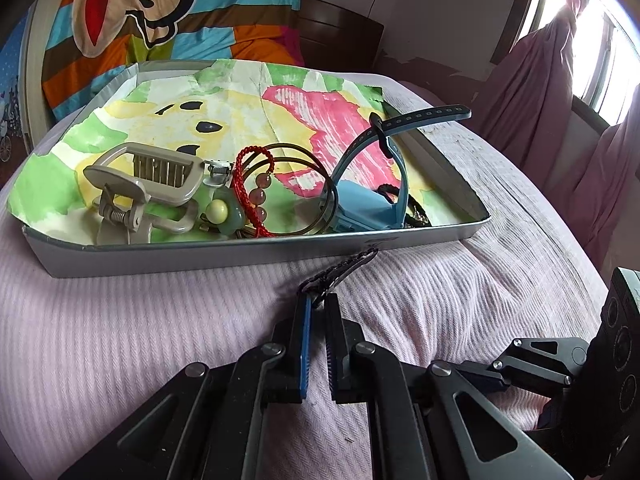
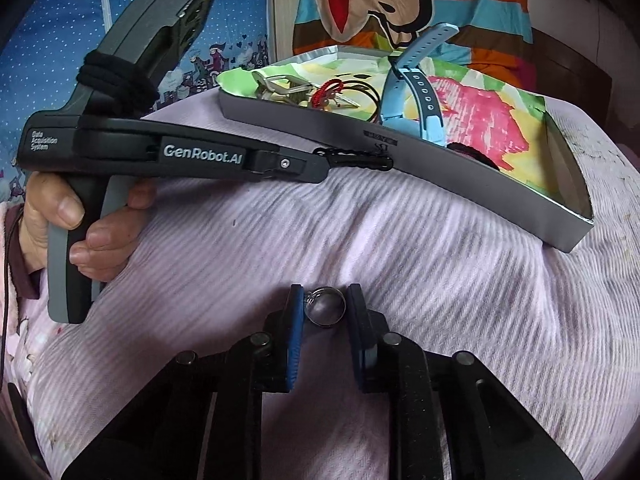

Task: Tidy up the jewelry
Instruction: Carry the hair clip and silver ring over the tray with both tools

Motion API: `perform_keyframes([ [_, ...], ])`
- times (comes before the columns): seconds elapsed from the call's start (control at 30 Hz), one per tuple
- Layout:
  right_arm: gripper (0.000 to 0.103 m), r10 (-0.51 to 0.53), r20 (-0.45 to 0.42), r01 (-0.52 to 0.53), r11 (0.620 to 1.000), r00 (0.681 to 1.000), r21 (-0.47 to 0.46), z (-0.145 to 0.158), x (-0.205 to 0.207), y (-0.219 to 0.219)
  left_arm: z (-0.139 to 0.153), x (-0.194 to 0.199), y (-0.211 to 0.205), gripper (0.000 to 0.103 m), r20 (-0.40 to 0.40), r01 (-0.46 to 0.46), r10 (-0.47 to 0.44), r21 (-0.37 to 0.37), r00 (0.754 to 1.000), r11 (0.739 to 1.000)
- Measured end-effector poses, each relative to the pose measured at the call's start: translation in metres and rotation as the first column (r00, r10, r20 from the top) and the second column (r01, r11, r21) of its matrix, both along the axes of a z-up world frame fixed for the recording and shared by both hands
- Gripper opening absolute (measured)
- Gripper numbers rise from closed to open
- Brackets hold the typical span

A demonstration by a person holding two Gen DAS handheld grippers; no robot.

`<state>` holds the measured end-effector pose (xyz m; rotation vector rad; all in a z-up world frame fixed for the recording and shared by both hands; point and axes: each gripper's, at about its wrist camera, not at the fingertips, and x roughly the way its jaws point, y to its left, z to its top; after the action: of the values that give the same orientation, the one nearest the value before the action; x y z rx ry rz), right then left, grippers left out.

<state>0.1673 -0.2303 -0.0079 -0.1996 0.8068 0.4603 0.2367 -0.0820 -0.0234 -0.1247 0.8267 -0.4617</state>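
Observation:
My left gripper (image 1: pixel 317 301) is shut on a black braided cord (image 1: pixel 340 270), which stretches to the near wall of the grey tray (image 1: pixel 248 252); it also shows in the right wrist view (image 2: pixel 356 158). My right gripper (image 2: pixel 323 300) is around a silver ring (image 2: pixel 325 306) on the pink blanket, jaws close on both sides, touching or nearly so. In the tray lie a grey hair claw (image 1: pixel 148 178), a red bead bracelet (image 1: pixel 252 188), thin bangles (image 1: pixel 304 184) and a blue watch (image 1: pixel 372 184).
The tray has a colourful paper liner (image 1: pixel 224 112) and sits on a pink ribbed blanket (image 1: pixel 120 340). A striped cartoon quilt (image 1: pixel 168 12) lies behind it. A purple curtain (image 1: pixel 532 92) hangs at the right by the window.

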Motion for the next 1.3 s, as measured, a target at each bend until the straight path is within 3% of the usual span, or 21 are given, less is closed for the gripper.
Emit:
perform_keyframes([
  [0.17, 0.019, -0.047, 0.04, 0.047, 0.999, 0.998, -0.016, 0.002, 0.006, 0.002, 0.0, 0.0, -0.001, 0.007, 0.004, -0.002, 0.002, 0.004, 1.0, 1.0],
  [0.5, 0.019, -0.151, 0.071, 0.146, 0.987, 0.986, 0.067, 0.009, 0.021, -0.021, 0.002, 0.004, 0.002, 0.007, 0.003, -0.016, 0.016, -0.017, 1.0, 1.0],
  [0.7, 0.019, -0.166, 0.054, 0.159, 0.981, 0.985, 0.11, 0.006, 0.025, -0.027, 0.004, 0.005, -0.002, 0.013, 0.013, -0.007, 0.007, -0.001, 1.0, 1.0],
  [0.9, 0.019, -0.177, 0.058, 0.169, 0.977, 0.982, 0.128, 0.006, 0.027, -0.031, 0.004, 0.004, -0.006, 0.009, 0.029, -0.005, 0.004, 0.022, 1.0, 1.0],
  [1.3, 0.019, -0.171, 0.111, 0.149, 0.972, 0.979, 0.181, 0.019, 0.019, -0.037, 0.022, -0.029, -0.017, 0.003, 0.154, 0.017, -0.029, 0.084, 0.988, 0.996],
])
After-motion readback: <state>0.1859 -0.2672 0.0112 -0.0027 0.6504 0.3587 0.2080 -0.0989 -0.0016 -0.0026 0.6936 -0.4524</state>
